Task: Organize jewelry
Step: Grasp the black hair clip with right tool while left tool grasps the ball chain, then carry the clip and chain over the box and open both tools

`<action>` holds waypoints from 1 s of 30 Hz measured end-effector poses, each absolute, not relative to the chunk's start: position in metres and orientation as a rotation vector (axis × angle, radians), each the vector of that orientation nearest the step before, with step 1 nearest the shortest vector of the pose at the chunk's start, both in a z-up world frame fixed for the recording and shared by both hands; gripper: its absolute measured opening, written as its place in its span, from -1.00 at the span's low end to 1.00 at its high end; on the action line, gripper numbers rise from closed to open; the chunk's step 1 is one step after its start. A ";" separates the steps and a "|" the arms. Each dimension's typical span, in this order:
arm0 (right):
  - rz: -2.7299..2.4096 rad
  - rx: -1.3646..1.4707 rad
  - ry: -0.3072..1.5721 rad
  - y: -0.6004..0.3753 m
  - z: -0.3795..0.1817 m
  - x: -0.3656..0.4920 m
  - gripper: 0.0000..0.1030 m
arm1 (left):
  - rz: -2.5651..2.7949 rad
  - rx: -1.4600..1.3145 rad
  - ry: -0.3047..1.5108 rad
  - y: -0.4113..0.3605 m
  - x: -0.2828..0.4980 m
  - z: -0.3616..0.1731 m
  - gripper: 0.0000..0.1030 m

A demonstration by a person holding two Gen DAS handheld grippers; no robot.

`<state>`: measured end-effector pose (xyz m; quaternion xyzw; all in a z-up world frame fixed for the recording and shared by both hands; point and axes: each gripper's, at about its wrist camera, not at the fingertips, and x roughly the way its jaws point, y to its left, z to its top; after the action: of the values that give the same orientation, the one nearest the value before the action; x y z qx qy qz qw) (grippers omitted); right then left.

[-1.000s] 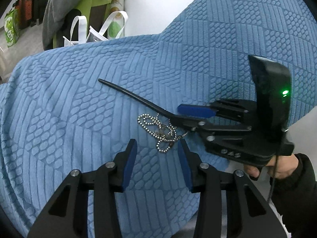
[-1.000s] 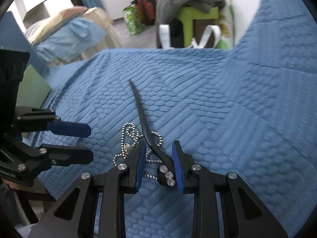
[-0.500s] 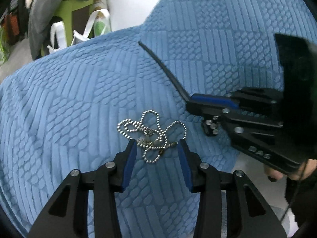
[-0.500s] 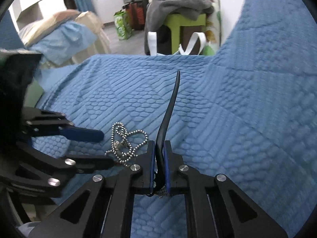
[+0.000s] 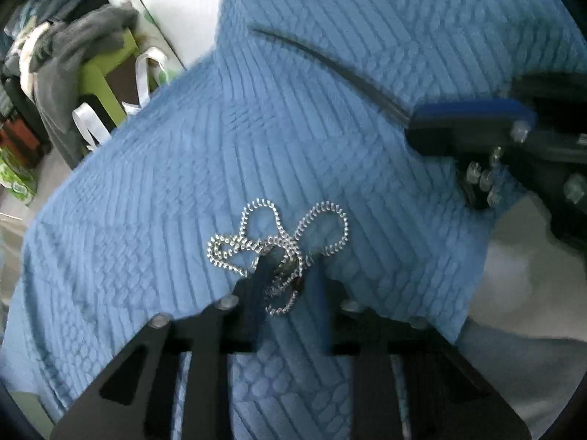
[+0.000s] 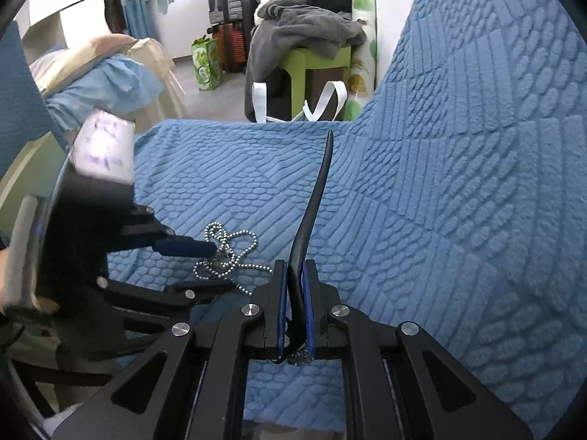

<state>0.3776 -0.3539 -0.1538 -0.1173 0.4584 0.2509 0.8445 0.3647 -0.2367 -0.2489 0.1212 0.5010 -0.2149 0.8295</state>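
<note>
Compared with a second ago, we have both grippers advanced: the right gripper (image 6: 294,286), then open around the black hair clip (image 6: 312,201), is now clamped on its thick end, and the left gripper (image 5: 290,282) has pushed forward so its fingers now reach into the silver ball chain (image 5: 279,245) rather than stopping short of it. Nearest us in the left wrist view, the left gripper points forward and down at the blue textured blanket (image 5: 165,183), jaws part open with a clear gap, and strands of the chain lie between the blue pads; motion blur keeps us from telling whether a pad presses on them. The chain sits in loose loops on the blanket just ahead of the fingers. In the right wrist view the right gripper is held level and low over the blanket, its pads pressed together on the clip, whose thin tapered tip rises forward and away. Small clear stones (image 5: 480,179) show at the clip's gripped end. Beyond the blanket's edge we see a green stool (image 6: 312,69) draped with grey clothing (image 6: 304,25).
</note>
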 end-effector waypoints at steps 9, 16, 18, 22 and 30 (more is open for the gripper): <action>0.501 -0.205 1.001 -0.350 -0.153 0.365 -0.87 | -0.430 0.109 1.102 -0.218 0.363 -0.240 -0.86; 0.485 -0.119 0.984 -0.334 -0.129 0.357 -0.87 | -0.403 -0.098 1.090 -0.184 0.356 -0.202 -0.86; 0.483 -0.104 0.966 -0.326 -0.116 0.356 -0.87 | -0.400 -0.142 1.078 -0.174 0.352 -0.185 -0.86; 0.478 -0.105 0.941 -0.309 -0.086 0.350 -0.87 | -0.388 -0.189 1.033 -0.152 0.333 -0.145 -0.86; 0.518 -0.093 0.890 -0.272 -0.026 0.329 -0.87 | -0.368 -0.185 0.992 -0.108 0.301 -0.082 -0.85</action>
<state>0.3293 -0.2724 -0.0261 -0.0446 0.4253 0.2478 0.8693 0.3005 -0.1081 -0.0820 -0.0882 0.4725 -0.1753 0.8592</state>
